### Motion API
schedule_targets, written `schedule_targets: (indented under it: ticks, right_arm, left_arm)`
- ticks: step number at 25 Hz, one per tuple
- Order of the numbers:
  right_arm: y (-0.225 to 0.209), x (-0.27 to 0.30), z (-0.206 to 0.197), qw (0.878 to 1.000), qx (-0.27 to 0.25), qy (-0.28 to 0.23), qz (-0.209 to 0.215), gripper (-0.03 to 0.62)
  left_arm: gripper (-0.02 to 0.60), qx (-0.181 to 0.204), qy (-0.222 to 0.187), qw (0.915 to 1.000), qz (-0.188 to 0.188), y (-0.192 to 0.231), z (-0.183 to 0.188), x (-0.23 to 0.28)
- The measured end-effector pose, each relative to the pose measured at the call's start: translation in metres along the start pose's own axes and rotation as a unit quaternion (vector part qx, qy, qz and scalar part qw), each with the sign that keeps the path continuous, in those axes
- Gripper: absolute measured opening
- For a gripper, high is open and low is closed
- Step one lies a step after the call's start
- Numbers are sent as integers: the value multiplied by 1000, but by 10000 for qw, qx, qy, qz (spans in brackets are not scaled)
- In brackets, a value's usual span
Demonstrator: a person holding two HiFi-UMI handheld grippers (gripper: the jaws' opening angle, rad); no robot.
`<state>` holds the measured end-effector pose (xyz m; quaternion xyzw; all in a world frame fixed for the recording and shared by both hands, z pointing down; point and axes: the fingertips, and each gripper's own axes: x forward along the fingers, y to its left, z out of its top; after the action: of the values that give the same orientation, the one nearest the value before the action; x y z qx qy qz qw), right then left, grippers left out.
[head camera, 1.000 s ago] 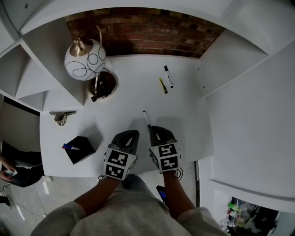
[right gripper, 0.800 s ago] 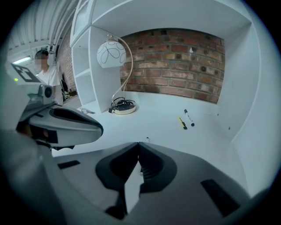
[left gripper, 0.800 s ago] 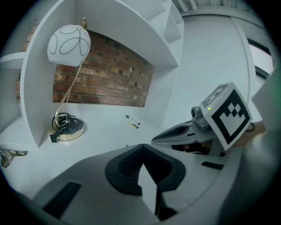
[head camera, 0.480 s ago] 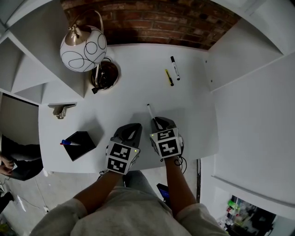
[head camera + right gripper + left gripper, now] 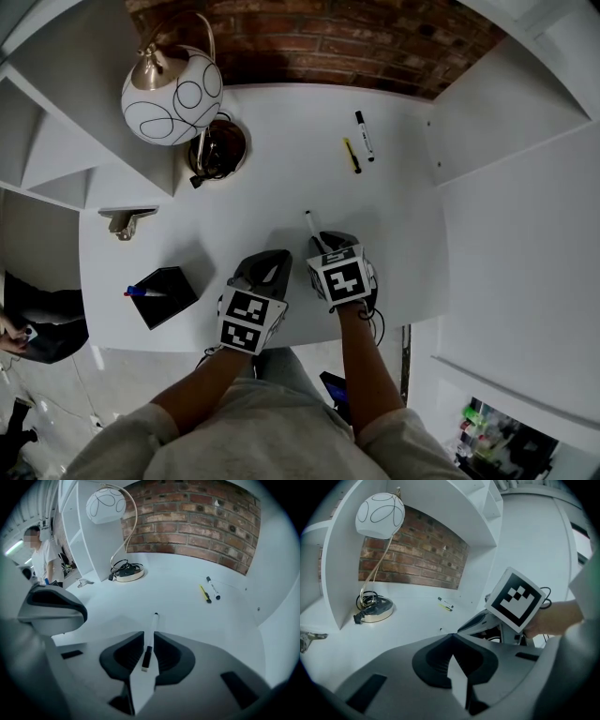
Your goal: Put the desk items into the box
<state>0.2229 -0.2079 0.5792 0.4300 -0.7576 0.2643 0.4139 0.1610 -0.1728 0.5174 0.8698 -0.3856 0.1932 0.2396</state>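
Observation:
A white marker with a black cap (image 5: 152,626) lies on the white desk (image 5: 272,178), and my right gripper (image 5: 149,635) is shut on it near the capped end. Its white tip (image 5: 310,221) pokes out ahead of the right gripper (image 5: 324,244). Beside it, my left gripper (image 5: 266,266) is shut and holds nothing; its jaws meet at a point (image 5: 452,635). The black box (image 5: 176,298) stands near the desk's front left with a blue pen (image 5: 139,292) in it. Farther back lie a yellow pen (image 5: 352,156) and a black-and-white marker (image 5: 364,136).
A globe lamp (image 5: 171,92) with its round base and coiled cord (image 5: 217,150) stands at the back left. A small metal piece (image 5: 125,221) lies by the white shelf wall. Shelf walls flank the desk on both sides. A person (image 5: 41,550) is off to the left.
My right gripper has moved forward over the white marker and its jaws have narrowed onto it. The left gripper has stayed about where it was.

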Motion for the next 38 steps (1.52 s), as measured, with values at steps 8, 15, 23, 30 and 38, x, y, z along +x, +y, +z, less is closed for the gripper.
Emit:
schedule_targets:
  ticks: [8, 15, 23, 30, 38]
  right_arm:
    - [-5, 19, -5, 9988, -58, 488, 28, 80]
    - [-8, 26, -8, 9965, 167, 813, 130, 80]
    - [-7, 27, -8, 9945, 224, 971, 314, 48]
    - [7, 18, -2, 9955, 542, 607, 491, 48]
    - [19, -3, 1, 9970, 730, -235, 119, 48]
  left_arm:
    - [6, -49, 71, 10000, -23, 2, -6, 1]
    - [6, -41, 91, 9999, -30, 4, -8, -2]
    - [6, -96, 114, 9999, -50, 4, -9, 1]
    - [6, -35, 123, 9999, -64, 2, -7, 2]
    - [6, 18, 116, 9999, -63, -1, -3, -8]
